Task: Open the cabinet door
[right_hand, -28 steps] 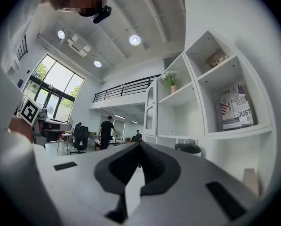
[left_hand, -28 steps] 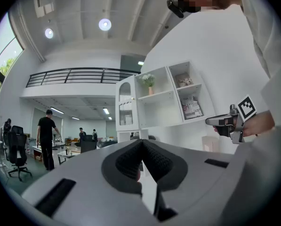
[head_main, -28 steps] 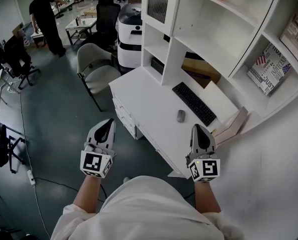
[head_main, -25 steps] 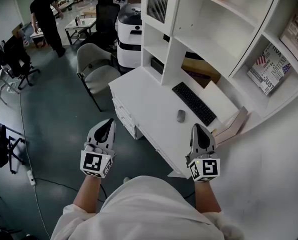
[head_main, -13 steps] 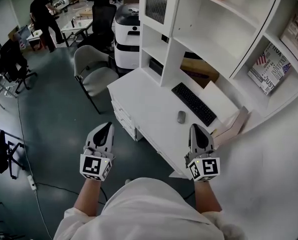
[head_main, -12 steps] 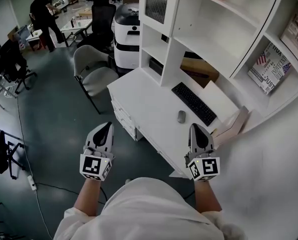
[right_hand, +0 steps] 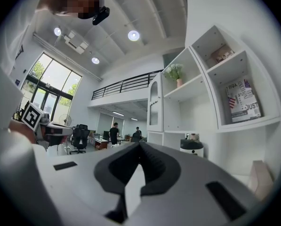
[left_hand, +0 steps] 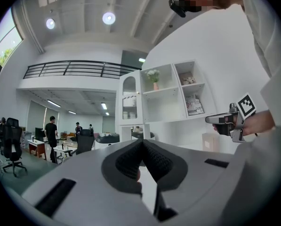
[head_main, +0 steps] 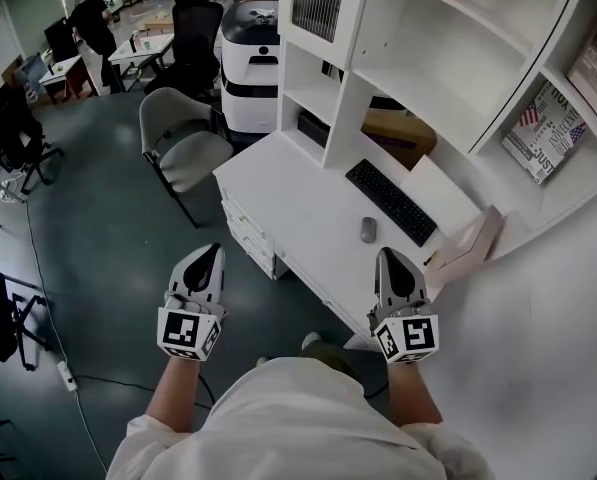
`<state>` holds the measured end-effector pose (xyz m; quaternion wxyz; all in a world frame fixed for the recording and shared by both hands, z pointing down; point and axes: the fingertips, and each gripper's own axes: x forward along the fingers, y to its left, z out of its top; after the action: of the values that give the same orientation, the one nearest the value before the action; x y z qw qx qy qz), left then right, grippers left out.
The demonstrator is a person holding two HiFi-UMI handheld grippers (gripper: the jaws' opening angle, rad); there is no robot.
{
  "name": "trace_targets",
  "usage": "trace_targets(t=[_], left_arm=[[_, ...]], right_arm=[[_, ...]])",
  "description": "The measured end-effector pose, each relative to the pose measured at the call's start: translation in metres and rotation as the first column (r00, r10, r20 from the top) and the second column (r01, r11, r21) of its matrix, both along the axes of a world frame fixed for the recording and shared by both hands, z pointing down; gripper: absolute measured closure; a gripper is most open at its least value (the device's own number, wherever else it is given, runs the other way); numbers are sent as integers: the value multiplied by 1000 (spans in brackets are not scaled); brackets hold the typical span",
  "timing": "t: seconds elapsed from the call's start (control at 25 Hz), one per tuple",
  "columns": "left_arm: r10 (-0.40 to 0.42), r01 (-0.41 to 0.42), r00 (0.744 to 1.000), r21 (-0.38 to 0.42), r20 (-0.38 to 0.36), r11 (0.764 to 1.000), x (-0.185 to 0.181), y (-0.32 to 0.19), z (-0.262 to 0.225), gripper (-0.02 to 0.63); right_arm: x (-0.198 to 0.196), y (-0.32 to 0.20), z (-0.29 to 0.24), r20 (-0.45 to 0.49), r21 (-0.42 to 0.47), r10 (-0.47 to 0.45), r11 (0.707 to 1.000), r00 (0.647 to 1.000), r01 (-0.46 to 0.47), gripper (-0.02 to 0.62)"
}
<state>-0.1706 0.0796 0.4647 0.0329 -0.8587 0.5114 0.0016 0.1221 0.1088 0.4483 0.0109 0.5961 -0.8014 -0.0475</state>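
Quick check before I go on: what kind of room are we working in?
Probably an open-plan office: a white desk with a keyboard and mouse, a grey chair beside it, and more work tables with a standing person at the far end.

A white desk [head_main: 278, 193] carried a black keyboard [head_main: 391, 202]. A grey mouse [head_main: 368, 230] lay just beside the keyboard, toward the desk's front edge. Beyond the keyboard, under the shelving, sat a brown box [head_main: 398, 133]. Near the keyboard's right end a beige board [head_main: 468, 248] leaned.
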Motion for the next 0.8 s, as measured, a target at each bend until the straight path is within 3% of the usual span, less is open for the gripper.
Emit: trace_targets(t=[0.48, 0.8], left_arm=[[-26, 26, 1000, -15, 3, 1000, 9, -102, 7, 606], [-49, 48, 999, -14, -12, 999, 38, -188, 0, 606]], right_arm=[[1, -111, 11, 17, -11, -45, 999, 999, 46, 592], [25, -201, 5, 31, -6, -85, 996, 996, 85, 592]])
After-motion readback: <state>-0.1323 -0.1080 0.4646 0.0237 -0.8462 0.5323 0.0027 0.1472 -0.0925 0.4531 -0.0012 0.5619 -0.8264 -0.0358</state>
